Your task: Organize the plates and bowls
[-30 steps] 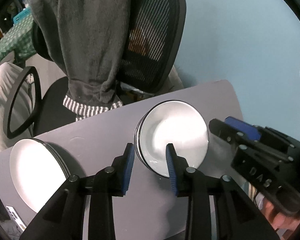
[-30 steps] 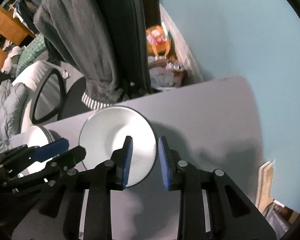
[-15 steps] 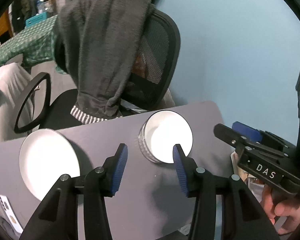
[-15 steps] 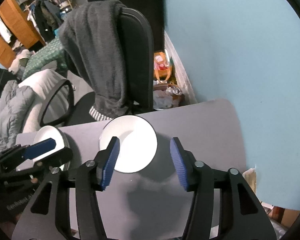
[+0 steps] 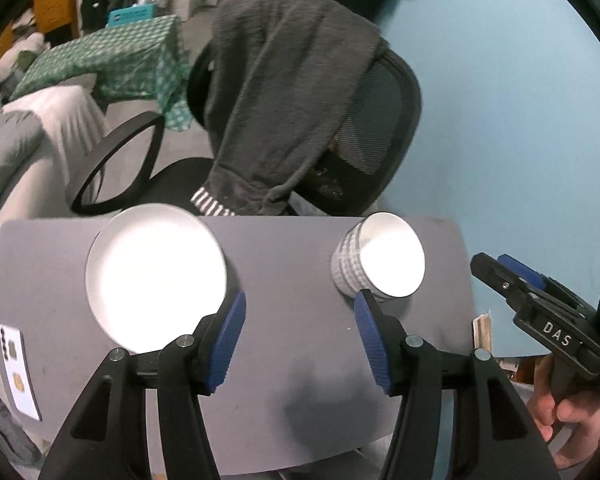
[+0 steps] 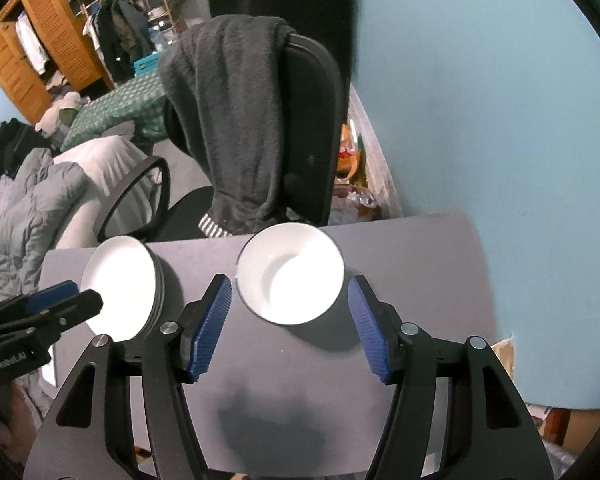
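Observation:
A stack of white bowls stands on the right of the grey table; it also shows in the right wrist view. A stack of white plates lies on the left, seen also in the right wrist view. My left gripper is open and empty, held back above the table between the two stacks. My right gripper is open and empty, just short of the bowls. The right gripper also shows in the left wrist view, and the left gripper in the right wrist view.
A black office chair with a grey hoodie draped over it stands behind the table. A white card lies at the table's left edge. A blue wall is on the right. Bedding and clutter lie on the left.
Both grippers have opened wide and pulled back and up from the bowl stack. The bowls and plates stay on the table.

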